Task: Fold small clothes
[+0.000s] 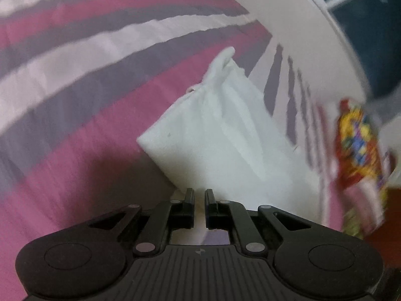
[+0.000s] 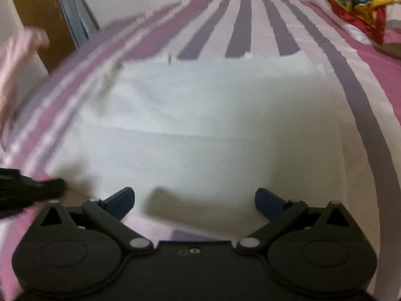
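A: Where is the cloth (image 2: 195,125)?
B: Flat on the striped bed (image 2: 250,25), mid-sheet.
A: And the tongs?
B: Left tongs (image 1: 199,195) pressed together, apparently empty; right tongs (image 2: 194,200) spread wide over the cloth's near edge.

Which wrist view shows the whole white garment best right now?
Left wrist: the white garment shows whole, from its gathered end to its near edge. Right wrist shows only its broad, blurred middle, near edge partly hidden.
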Tool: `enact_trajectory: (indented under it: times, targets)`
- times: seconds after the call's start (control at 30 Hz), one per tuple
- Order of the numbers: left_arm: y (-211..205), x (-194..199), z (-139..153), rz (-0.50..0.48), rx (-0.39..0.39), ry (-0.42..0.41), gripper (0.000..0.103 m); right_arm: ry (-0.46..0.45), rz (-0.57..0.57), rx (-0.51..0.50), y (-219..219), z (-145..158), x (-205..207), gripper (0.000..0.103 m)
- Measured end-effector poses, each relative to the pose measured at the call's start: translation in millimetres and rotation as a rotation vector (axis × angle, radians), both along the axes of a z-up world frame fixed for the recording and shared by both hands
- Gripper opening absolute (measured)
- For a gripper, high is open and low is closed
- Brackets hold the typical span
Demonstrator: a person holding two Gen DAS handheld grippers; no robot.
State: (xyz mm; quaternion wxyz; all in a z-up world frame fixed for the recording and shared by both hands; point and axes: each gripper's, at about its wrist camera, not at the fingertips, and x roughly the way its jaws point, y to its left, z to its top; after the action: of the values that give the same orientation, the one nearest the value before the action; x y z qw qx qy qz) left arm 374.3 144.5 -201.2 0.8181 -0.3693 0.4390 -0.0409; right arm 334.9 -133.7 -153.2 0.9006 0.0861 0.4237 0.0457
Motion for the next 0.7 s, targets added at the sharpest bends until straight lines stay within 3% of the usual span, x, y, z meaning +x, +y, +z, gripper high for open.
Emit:
enact_trajectory:
  times: [0.1, 0.17, 0.33, 0.4, 0.47, 0.53, 0.57, 0.6, 0.7]
  targets:
    - [-1.7, 5.3, -12.1, 0.002, -0.075, -0.005, 0.005, -0.093, -0.032, 0.116, -6.1, 9.7, -17.3, 0.103]
    - [-1.2, 9.6, -22.8, 0.03, -0.142, 0.008, 0.005, -0.138, -0.056, 0.143, -8.8, 14.0, -20.6, 0.102]
    - [4.6, 11.4, -45.3, 0.135, -0.277, 0.048, 0.005, -0.114, -0.064, 0.123, -9.0, 12.2, -10.8, 0.101]
    - [5.1, 0.9, -43.3, 0.174, -0.277, 0.029, 0.005, -0.087, -0.044, 0.114, -7.3, 7.3, -6.1, 0.101]
    - [1.5, -5.4, -38.5, 0.18, -0.211, 0.017, 0.009, -0.081, -0.037, 0.116, -6.8, 4.1, -4.7, 0.101]
    - [-4.0, -7.0, -32.5, 0.165, -0.168, 0.002, 0.052, -0.082, -0.043, 0.12, -6.8, -0.1, -5.8, 0.101]
    - [-5.0, -9.9, -25.3, 0.181, -0.143, -0.027, 0.08, -0.08, -0.049, 0.124, -6.9, -1.5, -5.3, 0.101]
    - [-5.4, -12.0, -16.8, 0.182, -0.101, -0.055, 0.092, -0.078, -0.053, 0.13, -6.7, -1.9, -4.2, 0.101]
    - [-16.1, -7.5, 6.1, 0.106, 0.034, -0.113, 0.101, -0.078, -0.055, 0.142, -4.9, -1.1, -5.6, 0.101]
